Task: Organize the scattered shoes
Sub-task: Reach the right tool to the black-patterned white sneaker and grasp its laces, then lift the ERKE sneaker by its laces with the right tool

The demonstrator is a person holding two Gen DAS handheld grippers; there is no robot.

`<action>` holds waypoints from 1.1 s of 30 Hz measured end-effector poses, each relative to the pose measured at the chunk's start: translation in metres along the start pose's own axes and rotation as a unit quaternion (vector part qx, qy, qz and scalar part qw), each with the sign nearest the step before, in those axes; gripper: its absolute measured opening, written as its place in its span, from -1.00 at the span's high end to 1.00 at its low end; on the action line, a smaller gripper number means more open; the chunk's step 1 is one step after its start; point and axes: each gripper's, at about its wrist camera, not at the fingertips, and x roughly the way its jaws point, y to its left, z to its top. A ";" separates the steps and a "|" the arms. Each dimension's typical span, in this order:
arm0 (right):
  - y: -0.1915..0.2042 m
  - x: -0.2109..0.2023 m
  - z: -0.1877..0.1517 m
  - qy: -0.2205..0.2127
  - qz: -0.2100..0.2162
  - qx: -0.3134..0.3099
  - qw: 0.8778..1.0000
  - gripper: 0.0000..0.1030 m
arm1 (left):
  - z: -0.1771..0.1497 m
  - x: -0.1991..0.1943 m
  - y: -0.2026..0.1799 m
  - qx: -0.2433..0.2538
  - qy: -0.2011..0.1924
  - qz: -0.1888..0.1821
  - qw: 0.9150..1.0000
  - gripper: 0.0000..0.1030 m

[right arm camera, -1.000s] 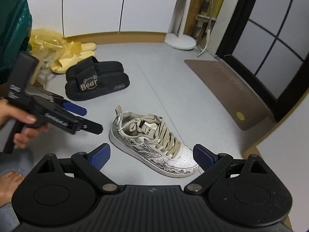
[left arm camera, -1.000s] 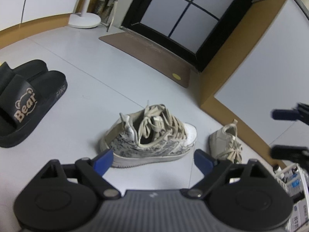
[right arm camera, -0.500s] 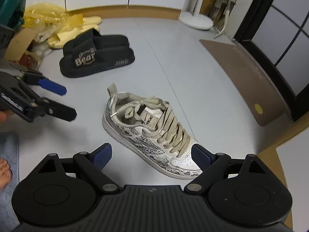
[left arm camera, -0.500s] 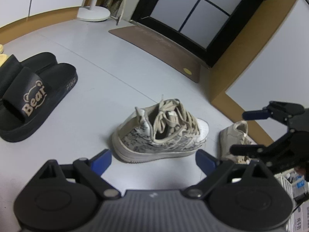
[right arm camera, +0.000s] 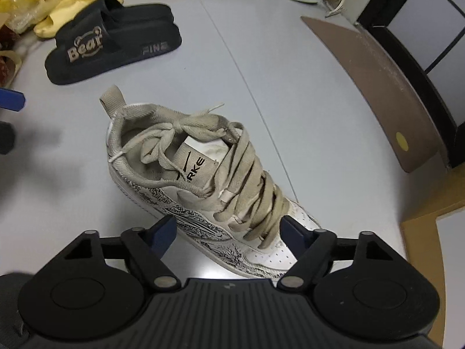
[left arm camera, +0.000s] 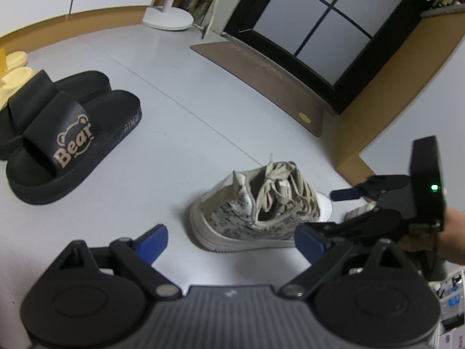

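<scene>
Right gripper (right arm camera: 228, 231) points down over sneaker (right arm camera: 200, 180), jaws closing, its forepart between the blue fingers (right arm camera: 162, 232), no contact certain. Black slippers (right arm camera: 113, 40) far left; yellow slippers (right arm camera: 78, 3) beyond. Brown mat (right arm camera: 377, 87) right.

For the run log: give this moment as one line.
right gripper: jaws closing astride sneaker, no contact seen | left gripper: open, empty | black slippers: paired on floor
</scene>
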 end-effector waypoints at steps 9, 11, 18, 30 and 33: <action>0.015 0.019 0.002 0.022 -0.009 0.004 1.000 -0.12 | -0.001 0.000 0.004 -0.016 0.004 -0.007 1.000 -0.85; 0.019 0.020 0.001 0.019 -0.025 0.013 0.999 -0.04 | 0.000 -0.001 0.004 -0.024 0.005 -0.013 1.000 -0.85; 0.012 0.016 0.005 0.039 -0.037 0.059 0.997 0.49 | -0.002 -0.001 0.002 -0.033 0.010 -0.020 0.999 -0.85; -0.021 -0.014 0.000 0.002 0.002 0.058 0.998 -0.40 | 0.002 0.000 0.008 -0.044 0.011 -0.014 0.999 -0.85; -0.029 -0.019 -0.007 -0.032 -0.023 0.063 0.997 -1.00 | 0.002 0.000 0.010 -0.048 0.010 -0.010 0.999 -0.85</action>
